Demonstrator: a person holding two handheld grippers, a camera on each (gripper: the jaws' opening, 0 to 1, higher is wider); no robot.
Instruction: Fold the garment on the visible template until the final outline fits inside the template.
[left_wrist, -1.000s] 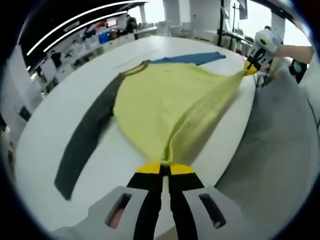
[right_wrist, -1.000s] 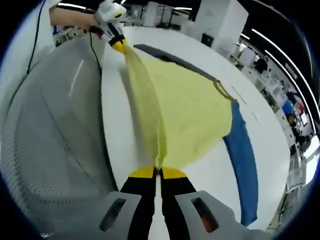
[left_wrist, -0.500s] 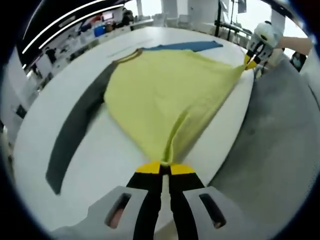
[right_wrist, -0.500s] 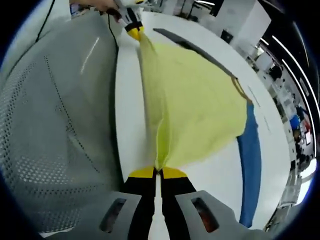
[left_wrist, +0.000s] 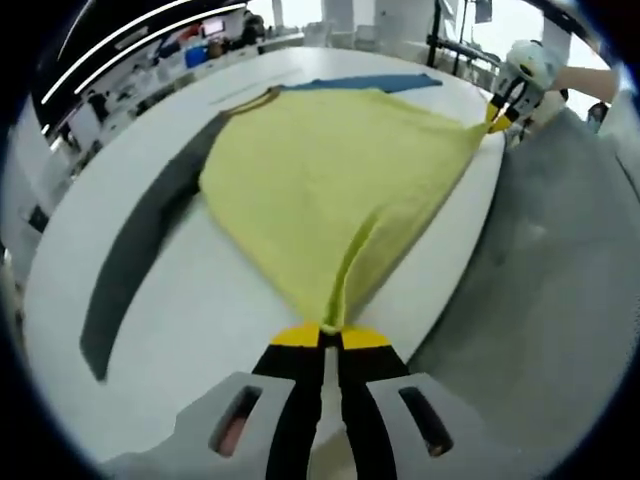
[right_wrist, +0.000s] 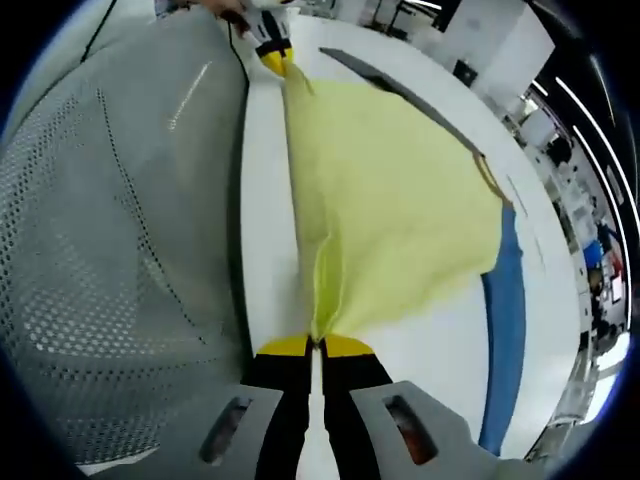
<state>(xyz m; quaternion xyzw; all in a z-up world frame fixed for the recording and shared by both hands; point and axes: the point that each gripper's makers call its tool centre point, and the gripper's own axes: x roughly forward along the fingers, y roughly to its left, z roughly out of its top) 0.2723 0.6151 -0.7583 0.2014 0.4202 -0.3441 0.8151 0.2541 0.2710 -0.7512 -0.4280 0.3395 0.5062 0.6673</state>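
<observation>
A yellow garment (left_wrist: 330, 170) with one dark grey sleeve (left_wrist: 140, 250) and one blue sleeve (left_wrist: 360, 84) lies spread on a white table (left_wrist: 180, 330). My left gripper (left_wrist: 322, 332) is shut on one bottom corner of its hem, lifted off the table. My right gripper (right_wrist: 317, 344) is shut on the other bottom corner. The yellow garment (right_wrist: 400, 200) stretches between them along the near table edge. Its blue sleeve (right_wrist: 505, 320) and grey sleeve (right_wrist: 385, 82) lie flat. The right gripper (left_wrist: 497, 118) shows in the left gripper view, the left gripper (right_wrist: 275, 58) in the right gripper view.
A person's grey clothing (right_wrist: 110, 260) is right at the near table edge, also as grey clothing (left_wrist: 560, 280) in the left gripper view. Desks and people stand in the room beyond the far side of the table (right_wrist: 560, 200).
Both grippers have carried the hem a little further over the table; the yellow body lies flatter and covers more of each view.
</observation>
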